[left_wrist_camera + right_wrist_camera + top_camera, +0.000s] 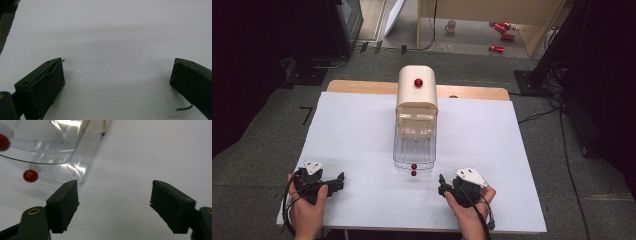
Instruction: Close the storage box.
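Note:
A cream cabinet (417,92) with a red knob (418,82) on top stands at the table's far middle. Two clear drawers (414,147) are pulled out of it toward me, each with a small red knob (414,166) at its front. In the right gripper view the drawers' clear corner (75,157) and the lower red knob (30,175) lie just left of the jaws. My left gripper (339,181) rests at the near left, open over bare table (117,75). My right gripper (443,184) rests at the near right, open (113,205), with nothing between its jaws.
The white table top (357,135) has a wooden strip (362,87) along its far edge. On the floor beyond lie red cans (502,35) and a white mug (451,26). Cables (537,117) run on the carpet at the right.

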A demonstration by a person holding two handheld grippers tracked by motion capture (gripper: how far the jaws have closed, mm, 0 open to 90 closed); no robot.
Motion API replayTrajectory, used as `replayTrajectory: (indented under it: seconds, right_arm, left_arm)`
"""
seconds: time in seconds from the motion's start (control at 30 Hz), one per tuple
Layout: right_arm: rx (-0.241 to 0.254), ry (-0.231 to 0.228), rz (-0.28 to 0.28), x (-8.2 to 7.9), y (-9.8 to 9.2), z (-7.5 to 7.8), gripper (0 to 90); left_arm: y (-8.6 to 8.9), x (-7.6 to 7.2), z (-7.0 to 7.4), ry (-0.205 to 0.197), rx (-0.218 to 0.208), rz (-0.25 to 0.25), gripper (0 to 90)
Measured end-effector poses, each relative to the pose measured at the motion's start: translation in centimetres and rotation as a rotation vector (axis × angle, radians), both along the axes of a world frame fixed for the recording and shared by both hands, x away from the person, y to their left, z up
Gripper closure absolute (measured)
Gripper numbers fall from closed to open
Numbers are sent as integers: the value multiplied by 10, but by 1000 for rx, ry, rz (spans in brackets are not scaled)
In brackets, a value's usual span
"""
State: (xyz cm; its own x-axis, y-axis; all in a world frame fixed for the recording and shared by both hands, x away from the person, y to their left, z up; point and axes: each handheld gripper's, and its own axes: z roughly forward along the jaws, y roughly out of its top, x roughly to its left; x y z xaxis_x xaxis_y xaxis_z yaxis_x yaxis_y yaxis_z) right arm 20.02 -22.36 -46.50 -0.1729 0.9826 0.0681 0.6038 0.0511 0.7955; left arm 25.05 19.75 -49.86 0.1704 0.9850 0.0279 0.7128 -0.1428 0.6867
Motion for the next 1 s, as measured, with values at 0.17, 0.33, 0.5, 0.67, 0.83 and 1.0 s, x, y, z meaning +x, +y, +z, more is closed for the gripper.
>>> replayTrajectory:
  seconds: [0.17,0.33,0.5,0.67,0.83,1.0]
  right_arm:
    - [26,-9,21,4,14,3,312]
    - [21,-23,39,7,30,6,362]
    - [19,-24,51,8,41,12,383]
    - [19,-48,52,6,48,19,403]
    - [23,-56,66,4,55,21,425]
    - [22,-76,81,1,65,24,445]
  left_arm:
    - [0,0,0,1,0,0,0]
    - [0,0,0,1,-1,1,0]
    - [0,0,0,0,0,1,0]
    - [0,0,0,-1,0,1,0]
    - [0,0,0,0,0,1,0]
    - [0,0,0,1,0,1,0]
